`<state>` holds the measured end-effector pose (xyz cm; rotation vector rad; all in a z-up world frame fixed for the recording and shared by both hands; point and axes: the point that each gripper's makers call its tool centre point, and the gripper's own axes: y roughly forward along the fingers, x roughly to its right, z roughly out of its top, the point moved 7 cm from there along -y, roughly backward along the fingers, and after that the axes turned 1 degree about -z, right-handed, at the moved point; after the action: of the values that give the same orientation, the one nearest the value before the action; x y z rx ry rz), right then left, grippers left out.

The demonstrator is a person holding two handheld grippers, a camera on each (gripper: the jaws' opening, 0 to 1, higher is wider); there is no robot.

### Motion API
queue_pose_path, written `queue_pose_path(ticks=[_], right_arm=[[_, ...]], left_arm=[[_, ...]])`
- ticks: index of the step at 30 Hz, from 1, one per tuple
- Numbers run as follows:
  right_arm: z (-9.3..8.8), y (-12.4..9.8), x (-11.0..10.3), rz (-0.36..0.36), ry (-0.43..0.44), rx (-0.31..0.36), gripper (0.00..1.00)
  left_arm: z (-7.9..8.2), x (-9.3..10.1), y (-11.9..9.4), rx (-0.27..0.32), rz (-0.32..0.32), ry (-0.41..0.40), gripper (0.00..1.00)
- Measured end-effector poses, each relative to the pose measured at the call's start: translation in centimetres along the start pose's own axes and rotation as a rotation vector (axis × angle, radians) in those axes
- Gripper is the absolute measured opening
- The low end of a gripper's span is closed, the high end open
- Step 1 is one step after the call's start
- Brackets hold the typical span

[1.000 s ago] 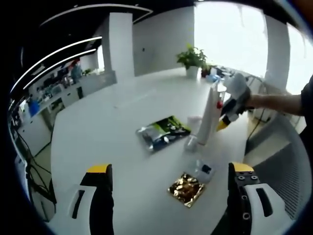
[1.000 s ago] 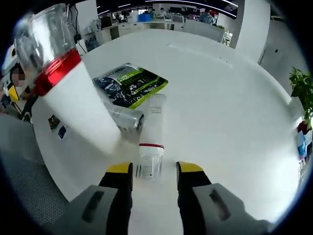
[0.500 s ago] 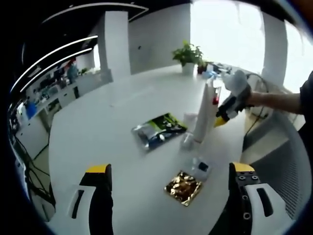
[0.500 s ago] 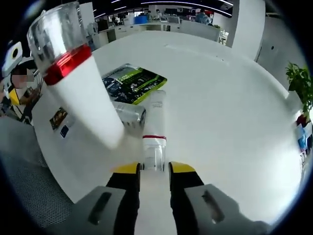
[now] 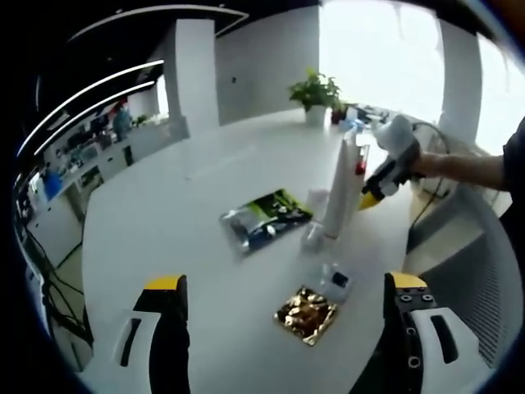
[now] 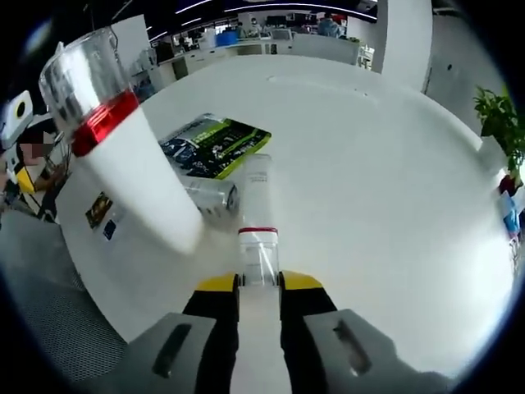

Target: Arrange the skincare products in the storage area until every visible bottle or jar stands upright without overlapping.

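My right gripper [image 6: 258, 283] is shut on the clear-capped end of a slim white tube [image 6: 257, 201] with a red ring, which points away over the white table [image 6: 369, 164]. Left of it a tall white bottle [image 6: 131, 176] with a red band and clear cap stands close to the camera. A small clear jar [image 6: 210, 195] lies on its side between them. In the left gripper view the tall bottle [image 5: 337, 193] stands upright with the right gripper [image 5: 379, 182] just right of it. My left gripper [image 5: 287, 283] is wide open above the table, holding nothing.
A green and black sachet [image 5: 264, 217] lies flat left of the bottle. A gold sachet [image 5: 305, 314] and a small pale sachet [image 5: 337, 279] lie nearer the table's front edge. A potted plant [image 5: 312, 92] stands at the far side. A person's hand [image 5: 447, 168] holds the right gripper.
The right gripper's jaws have closed from open onto the tube's capped end. The left gripper has stayed open and nearly still.
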<state>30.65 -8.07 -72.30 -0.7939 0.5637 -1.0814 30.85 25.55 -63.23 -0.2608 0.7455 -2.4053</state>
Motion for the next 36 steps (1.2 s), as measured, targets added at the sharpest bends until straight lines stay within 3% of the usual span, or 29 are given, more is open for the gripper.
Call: queue_pose_path(ticks=[11, 17, 31, 36], right_arm=[[-0.5, -2.0, 0.1, 0.025, 0.005, 0.030, 0.16], [-0.7, -3.6, 0.3, 0.026, 0.023, 0.059, 0.17], [-1.3, -6.8, -0.4, 0.023, -0.015, 0.064, 0.16], [-1.5, -7.8, -0.4, 0.020, 0.014, 0.095, 0.16]], left_arm=[[0.6, 0.5, 0.3, 0.012, -0.031, 0.000, 0.97], [0.5, 0.9, 0.6, -0.017, -0.043, 0.025, 0.97], [0.7, 1.0, 0.3, -0.010, -0.027, 0.042, 0.97], [0.8, 1.0, 0.1, -0.003, -0.020, 0.052, 0.97]])
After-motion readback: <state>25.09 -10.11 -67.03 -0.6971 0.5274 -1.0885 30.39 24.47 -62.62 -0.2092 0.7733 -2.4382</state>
